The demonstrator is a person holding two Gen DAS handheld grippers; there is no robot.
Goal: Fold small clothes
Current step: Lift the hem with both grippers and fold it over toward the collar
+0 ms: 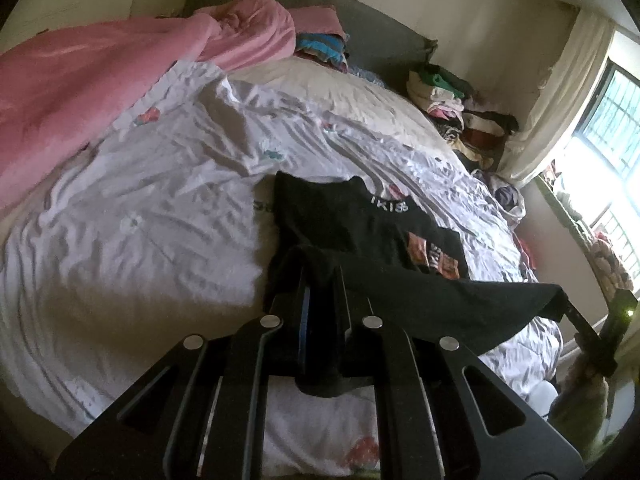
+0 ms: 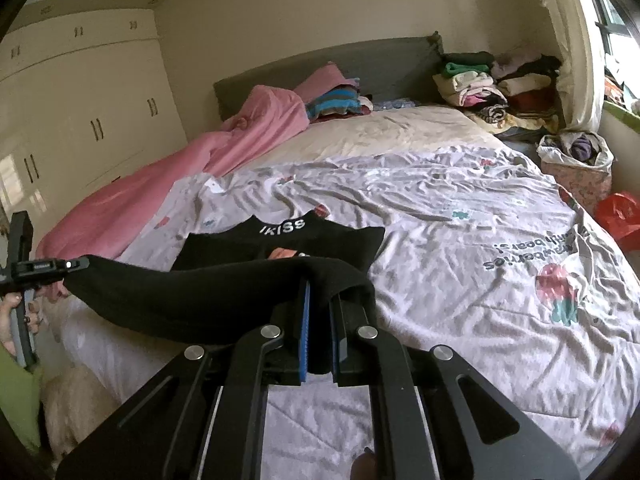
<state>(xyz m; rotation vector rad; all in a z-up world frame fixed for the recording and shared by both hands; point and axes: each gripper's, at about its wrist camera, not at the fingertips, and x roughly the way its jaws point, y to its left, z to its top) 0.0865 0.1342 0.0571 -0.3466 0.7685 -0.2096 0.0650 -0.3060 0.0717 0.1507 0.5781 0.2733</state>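
Black cotton top with "IKISS" neckband [image 2: 280, 240] lies on the wrinkled white printed bedsheet [image 2: 460, 240], hem edge raised. Our left gripper [image 1: 322, 300] and right gripper [image 2: 320, 300] each clamp a hem corner. We judge the first fold begun, not laid; further folds remain.

A black printed T-shirt [image 2: 280, 240] lies on a wrinkled white floral quilt [image 2: 460, 220] near the bed's front edge. A rumpled pink blanket [image 2: 168, 176] lies along the left side. Stacks of folded clothes [image 2: 496, 88] sit at the far right corner, beside the grey padded headboard [image 2: 320, 64].
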